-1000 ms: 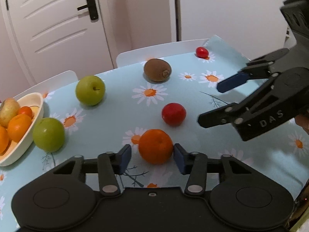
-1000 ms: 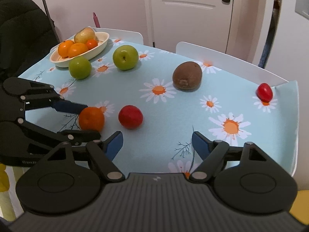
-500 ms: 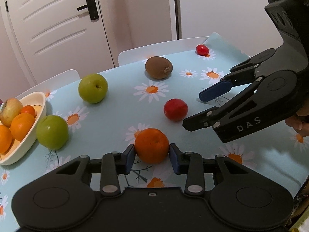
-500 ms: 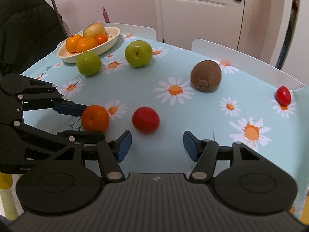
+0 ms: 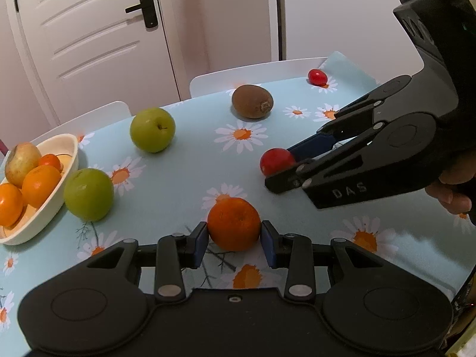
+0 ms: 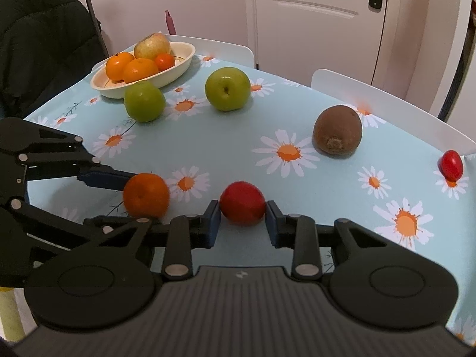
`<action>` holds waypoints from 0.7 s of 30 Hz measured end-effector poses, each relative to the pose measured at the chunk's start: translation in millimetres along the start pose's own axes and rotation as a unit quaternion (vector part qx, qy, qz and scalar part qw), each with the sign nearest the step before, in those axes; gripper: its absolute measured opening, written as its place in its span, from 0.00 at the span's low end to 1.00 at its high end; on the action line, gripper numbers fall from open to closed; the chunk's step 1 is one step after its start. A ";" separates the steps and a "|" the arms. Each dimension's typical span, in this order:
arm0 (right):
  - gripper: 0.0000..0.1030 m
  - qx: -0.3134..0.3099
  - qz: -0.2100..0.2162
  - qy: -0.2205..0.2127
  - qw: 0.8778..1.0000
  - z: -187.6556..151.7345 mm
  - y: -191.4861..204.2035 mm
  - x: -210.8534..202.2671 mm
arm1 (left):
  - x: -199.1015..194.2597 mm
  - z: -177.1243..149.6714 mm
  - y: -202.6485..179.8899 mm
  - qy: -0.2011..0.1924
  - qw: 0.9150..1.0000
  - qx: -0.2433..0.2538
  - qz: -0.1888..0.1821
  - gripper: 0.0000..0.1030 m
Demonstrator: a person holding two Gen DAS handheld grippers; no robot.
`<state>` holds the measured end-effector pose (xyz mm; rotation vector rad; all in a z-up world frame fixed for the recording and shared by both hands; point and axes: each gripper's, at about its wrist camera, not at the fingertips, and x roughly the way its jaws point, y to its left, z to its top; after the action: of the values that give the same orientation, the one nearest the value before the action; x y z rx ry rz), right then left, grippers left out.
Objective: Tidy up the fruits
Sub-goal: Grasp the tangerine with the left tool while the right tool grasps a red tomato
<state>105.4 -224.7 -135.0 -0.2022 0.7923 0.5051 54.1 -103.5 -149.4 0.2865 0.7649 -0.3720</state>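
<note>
My left gripper (image 5: 233, 239) is shut on an orange (image 5: 233, 223) that rests on the daisy tablecloth; the orange also shows in the right wrist view (image 6: 146, 195). My right gripper (image 6: 242, 221) has closed on a red fruit (image 6: 242, 207), with both pads touching it; the red fruit shows in the left wrist view (image 5: 276, 161) too. A white bowl (image 6: 175, 71) at the far left holds oranges and a yellow apple. Two green apples (image 6: 227, 88) (image 6: 144, 101), a kiwi (image 6: 337, 134) and a small red tomato (image 6: 451, 162) lie loose on the table.
Two white chair backs (image 6: 386, 101) stand behind the far table edge. A black coat (image 6: 38, 47) hangs at the left. The two grippers sit close together at the table's near side. A white door (image 5: 98, 38) is behind.
Both grippers moved forward and closed: the left onto the orange, the right onto the red fruit. The right gripper also shifted left toward the left one.
</note>
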 end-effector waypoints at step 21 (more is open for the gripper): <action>0.46 -0.007 0.010 -0.042 0.999 59.3 52.8 -41.7 | -83.6 1.8 61.1 -0.030 0.994 -0.081 0.071 0.40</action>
<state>91.3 -172.9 -63.2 -0.1855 0.7091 0.5349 25.9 -30.9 -81.2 0.1746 0.7063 -0.1820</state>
